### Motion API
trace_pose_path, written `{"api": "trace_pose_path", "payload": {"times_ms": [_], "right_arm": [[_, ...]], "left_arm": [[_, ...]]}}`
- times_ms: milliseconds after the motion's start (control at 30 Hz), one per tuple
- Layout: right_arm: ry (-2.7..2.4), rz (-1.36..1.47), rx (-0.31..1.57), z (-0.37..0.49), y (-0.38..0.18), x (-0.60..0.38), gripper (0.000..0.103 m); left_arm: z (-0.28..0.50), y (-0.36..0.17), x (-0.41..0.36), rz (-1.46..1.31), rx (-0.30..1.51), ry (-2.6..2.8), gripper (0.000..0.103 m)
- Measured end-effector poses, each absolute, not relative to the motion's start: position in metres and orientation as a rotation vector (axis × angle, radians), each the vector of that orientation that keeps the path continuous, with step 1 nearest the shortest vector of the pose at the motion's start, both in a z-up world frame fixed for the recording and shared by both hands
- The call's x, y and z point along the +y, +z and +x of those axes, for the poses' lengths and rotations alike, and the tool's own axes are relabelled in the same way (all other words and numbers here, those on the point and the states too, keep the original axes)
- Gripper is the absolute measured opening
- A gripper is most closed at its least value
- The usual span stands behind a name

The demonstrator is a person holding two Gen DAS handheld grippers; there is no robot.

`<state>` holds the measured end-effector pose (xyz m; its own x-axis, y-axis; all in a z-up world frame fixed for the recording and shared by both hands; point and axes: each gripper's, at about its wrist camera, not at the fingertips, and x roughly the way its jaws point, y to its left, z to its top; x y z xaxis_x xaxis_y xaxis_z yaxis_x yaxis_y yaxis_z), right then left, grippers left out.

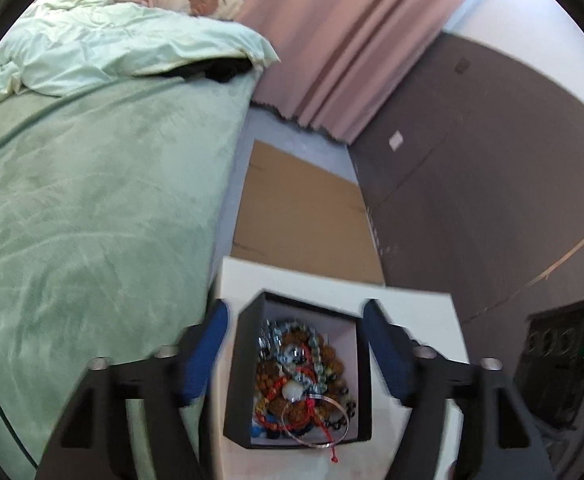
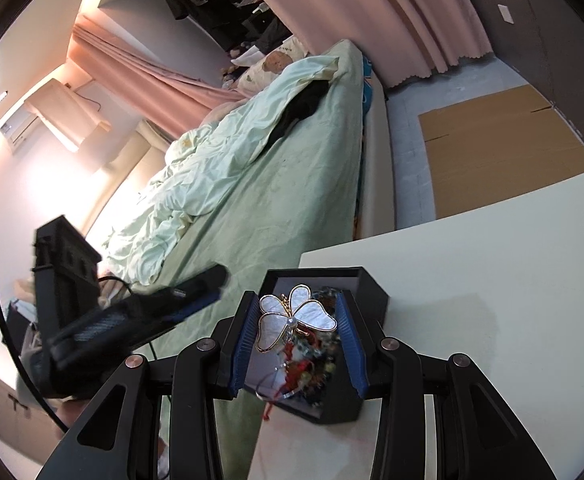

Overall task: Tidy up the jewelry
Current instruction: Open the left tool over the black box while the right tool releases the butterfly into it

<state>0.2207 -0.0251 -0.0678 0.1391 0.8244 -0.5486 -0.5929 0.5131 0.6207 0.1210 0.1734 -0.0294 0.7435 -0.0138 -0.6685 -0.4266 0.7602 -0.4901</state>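
Observation:
A black jewelry box [image 1: 237,372] stands on a white table [image 1: 332,284], filled with beaded bracelets [image 1: 304,364], red cord and a thin silver bangle [image 1: 318,420]. My left gripper [image 1: 296,356] is open, its blue fingers on either side of the box. In the right wrist view my right gripper [image 2: 298,330] is shut on a white, gold-edged butterfly brooch [image 2: 296,316] and holds it just above the same box [image 2: 372,292]. The left gripper's body [image 2: 131,312] shows at the left of that view.
A bed with a green cover [image 1: 91,220] and pale duvet [image 2: 211,168] lies left of the table. Flat cardboard [image 1: 304,212] lies on the floor beyond the table, next to a brown wall [image 1: 492,184]. Pink curtains [image 1: 332,40] hang behind.

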Motion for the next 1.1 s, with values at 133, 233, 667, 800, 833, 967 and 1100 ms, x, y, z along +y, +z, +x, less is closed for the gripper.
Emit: {"api": "trace_pose_path", "payload": {"times_ms": [133, 233, 667, 800, 833, 967, 1100], "right_arm": [[1.035, 0.260, 1.002, 0.219, -0.075, -0.012, 0.041], [1.038, 0.225, 0.997, 0.213, -0.075, -0.004, 0.041], [0.952, 0.126, 0.938, 0.204, -0.054, -0.025, 0.062], [0.907, 0.151, 0.915, 0.203, -0.044, -0.047, 0.064], [0.888, 0.157, 0.903, 0.202, -0.041, -0.054, 0.065], [0.839, 0.168, 0.863, 0.195, -0.028, -0.074, 0.082], [0.805, 0.165, 0.841, 0.188, -0.018, -0.092, 0.086]], "left_arm": [[0.116, -0.024, 0.184, -0.693, 0.680, 0.265, 0.077], [0.113, -0.024, 0.189, -0.703, 0.673, 0.277, 0.077], [0.104, -0.018, 0.171, -0.666, 0.667, 0.246, 0.091], [0.102, -0.014, 0.156, -0.636, 0.665, 0.230, 0.095], [0.101, -0.013, 0.152, -0.626, 0.662, 0.226, 0.097], [0.096, -0.007, 0.132, -0.588, 0.653, 0.205, 0.103], [0.091, -0.004, 0.113, -0.536, 0.660, 0.192, 0.103]]}}
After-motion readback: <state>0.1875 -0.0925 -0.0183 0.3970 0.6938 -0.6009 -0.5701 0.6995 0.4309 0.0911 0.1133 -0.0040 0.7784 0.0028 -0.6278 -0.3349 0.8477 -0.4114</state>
